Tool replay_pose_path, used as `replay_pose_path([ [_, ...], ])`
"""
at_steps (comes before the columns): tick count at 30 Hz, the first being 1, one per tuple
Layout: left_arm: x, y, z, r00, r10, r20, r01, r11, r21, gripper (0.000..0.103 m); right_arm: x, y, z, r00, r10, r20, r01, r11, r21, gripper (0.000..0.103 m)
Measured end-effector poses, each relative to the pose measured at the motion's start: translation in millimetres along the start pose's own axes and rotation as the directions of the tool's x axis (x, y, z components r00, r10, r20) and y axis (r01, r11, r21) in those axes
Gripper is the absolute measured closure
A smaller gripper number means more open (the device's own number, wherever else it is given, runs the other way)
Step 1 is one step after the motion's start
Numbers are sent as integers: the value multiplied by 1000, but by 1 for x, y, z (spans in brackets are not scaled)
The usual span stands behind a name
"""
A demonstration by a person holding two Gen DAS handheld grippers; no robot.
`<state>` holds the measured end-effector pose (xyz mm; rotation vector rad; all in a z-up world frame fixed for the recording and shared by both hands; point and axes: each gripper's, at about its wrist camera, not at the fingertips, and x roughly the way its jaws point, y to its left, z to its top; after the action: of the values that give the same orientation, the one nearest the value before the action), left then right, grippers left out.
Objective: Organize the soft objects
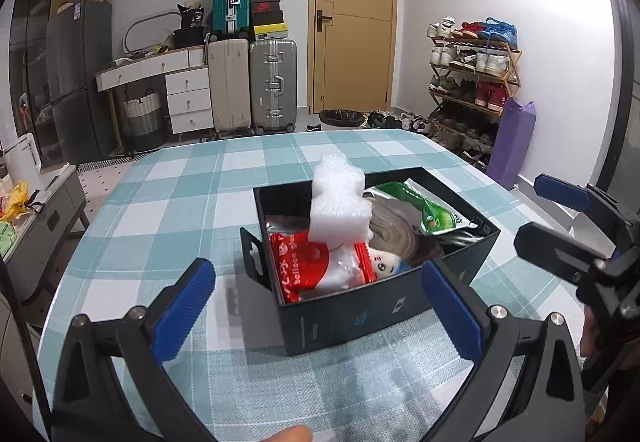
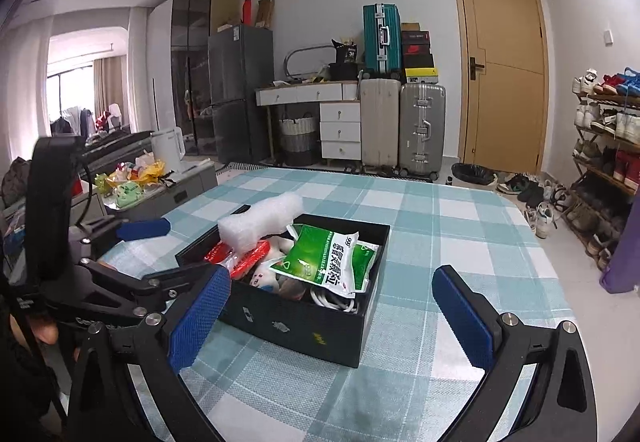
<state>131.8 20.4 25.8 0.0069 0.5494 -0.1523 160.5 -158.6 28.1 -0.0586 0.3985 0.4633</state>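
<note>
Left gripper [image 1: 318, 302] fingers [image 1: 182, 308] wide apart, nothing between pads; near wall of black box [image 1: 360, 316] lies just ahead, framed between them. Right gripper [image 2: 330, 316] fingers [image 2: 460, 316] also spread, empty, box corner between them, not touching. Box sits on checked worktop [image 1: 160, 202]. Inside: white foam block [image 1: 338, 206] standing above rim, red packet [image 1: 304, 266], small doll [image 1: 390, 242], green sachet [image 2: 332, 258].

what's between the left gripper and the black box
Nothing but bare checked tablecloth; the left gripper has open jaws near the black box, seen in the left wrist view.
</note>
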Motion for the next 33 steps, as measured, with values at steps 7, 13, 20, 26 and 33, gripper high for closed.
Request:
replay_pose_path([
  [7, -4, -1, -3, 999, 4, 39, -4, 1000, -9, 0, -4, -3, -5, 1000, 5, 17, -5, 1000, 1, 1],
  [13, -4, 1, -6, 998, 14, 53, -13, 1000, -18, 0, -4, -1, -8, 1000, 11, 21, -11, 1000, -3, 1],
  [20, -7, 1, -8, 997, 18, 70, -16, 1000, -26, 0, -1, 2, -10, 1000, 10, 21, -10, 1000, -11, 1],
  [26, -7, 3, -7, 997, 30, 68, -28, 999, -36, 0, -4, 3, -12, 999, 5, 33, -5, 1000, -9, 1],
  [33, -9, 3, -7, 997, 33, 74, -31, 999, -40, 0, -4, 3, -12, 999, 15, 34, -14, 1000, -16, 0],
])
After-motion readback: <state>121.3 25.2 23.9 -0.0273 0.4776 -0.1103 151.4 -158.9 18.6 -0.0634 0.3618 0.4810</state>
